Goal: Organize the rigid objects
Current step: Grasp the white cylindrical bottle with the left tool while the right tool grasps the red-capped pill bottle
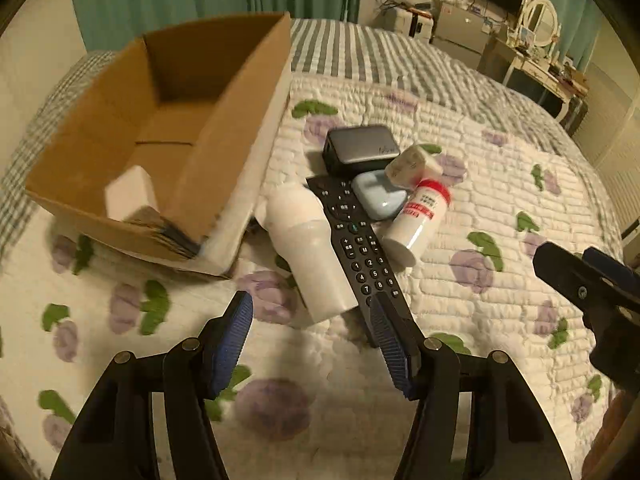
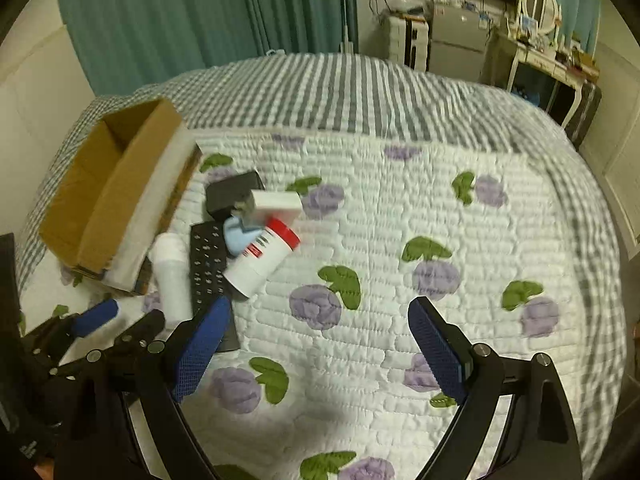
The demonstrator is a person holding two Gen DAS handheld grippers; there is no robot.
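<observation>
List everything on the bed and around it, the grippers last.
Cardboard box: one, brown, open, left of the pile.
Remote control: one, black, in the pile.
Plain bottle: one, white, lying left of the remote.
Red-capped bottle: one, white, lying right of the remote.
Small case: one, pale blue, on the remote.
Power bank: one, dark grey, behind the pile.
Plug adapter: one, white, on the pile.
Quilt: one, white with purple flowers.
Left gripper: blue fingers, open.
Right gripper: blue fingers, open.

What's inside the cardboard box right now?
In the left wrist view, the cardboard box holds one white blocky item near its front corner; the rest of the visible floor is bare. The near wall hides the front strip, so anything there can't be seen.
</observation>
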